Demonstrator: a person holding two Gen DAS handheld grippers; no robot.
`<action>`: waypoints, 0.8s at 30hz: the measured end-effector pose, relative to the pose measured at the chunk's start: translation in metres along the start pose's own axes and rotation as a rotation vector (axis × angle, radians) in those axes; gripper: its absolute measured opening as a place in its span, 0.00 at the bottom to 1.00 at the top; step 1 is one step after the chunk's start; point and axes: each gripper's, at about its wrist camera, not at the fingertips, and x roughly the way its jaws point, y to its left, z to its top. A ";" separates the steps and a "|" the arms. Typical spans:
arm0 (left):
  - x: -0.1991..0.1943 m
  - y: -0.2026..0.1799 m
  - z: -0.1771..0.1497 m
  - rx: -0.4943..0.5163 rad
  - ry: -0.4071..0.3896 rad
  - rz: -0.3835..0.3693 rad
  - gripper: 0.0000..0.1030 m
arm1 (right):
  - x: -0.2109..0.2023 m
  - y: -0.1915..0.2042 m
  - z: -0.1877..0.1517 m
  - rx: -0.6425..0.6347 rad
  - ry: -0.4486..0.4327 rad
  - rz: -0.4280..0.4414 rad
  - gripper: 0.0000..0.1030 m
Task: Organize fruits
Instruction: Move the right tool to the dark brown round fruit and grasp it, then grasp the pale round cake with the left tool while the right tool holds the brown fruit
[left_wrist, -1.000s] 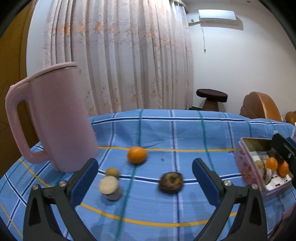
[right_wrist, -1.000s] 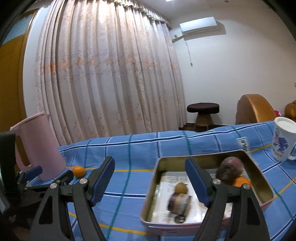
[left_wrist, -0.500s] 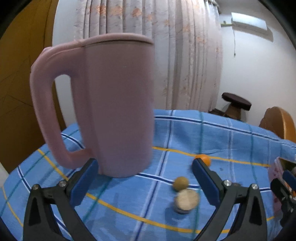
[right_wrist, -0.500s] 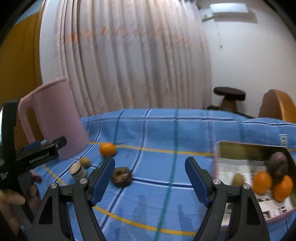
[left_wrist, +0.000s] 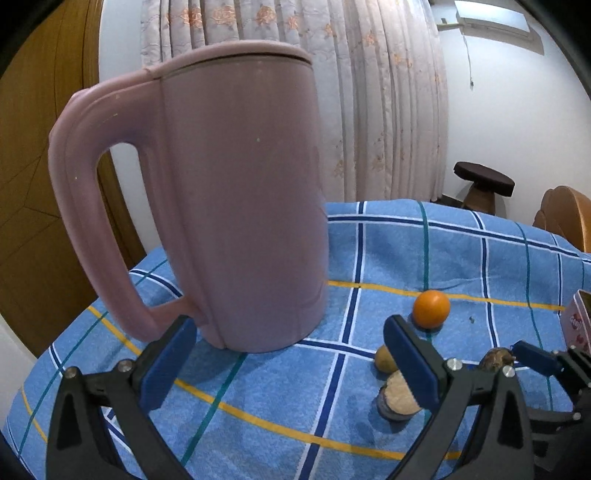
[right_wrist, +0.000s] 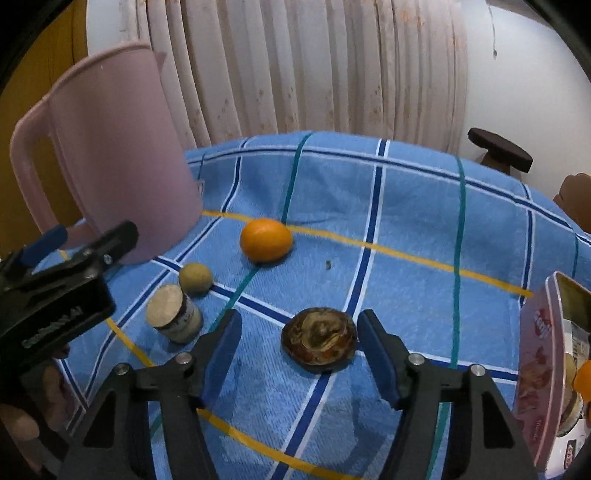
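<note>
My right gripper (right_wrist: 299, 339) has just been closing, jaws apart either side of the brown fruit (right_wrist: 319, 339), not yet touching. It looks light, wrinkled, probably soft; I'd pinch across its widest middle, gently. My left gripper (left_wrist: 288, 356) hangs open, empty.

Faint pale lettering, not legible, on left tongs (right_wrist: 55, 242) body, partial red letters on pink tin (right_wrist: 537, 373) wall

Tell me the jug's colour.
The jug is plain dusty pink all over, handle included; the left wrist view shows it best.
</note>
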 end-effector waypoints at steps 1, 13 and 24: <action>0.000 -0.001 0.000 0.002 -0.002 0.000 1.00 | 0.000 0.001 0.000 -0.001 0.003 -0.010 0.64; -0.002 0.012 0.001 -0.027 -0.005 0.000 1.00 | 0.003 -0.014 -0.002 0.044 0.040 -0.008 0.45; -0.016 0.018 0.006 -0.051 -0.014 -0.239 1.00 | -0.083 -0.018 -0.032 0.045 -0.302 -0.110 0.45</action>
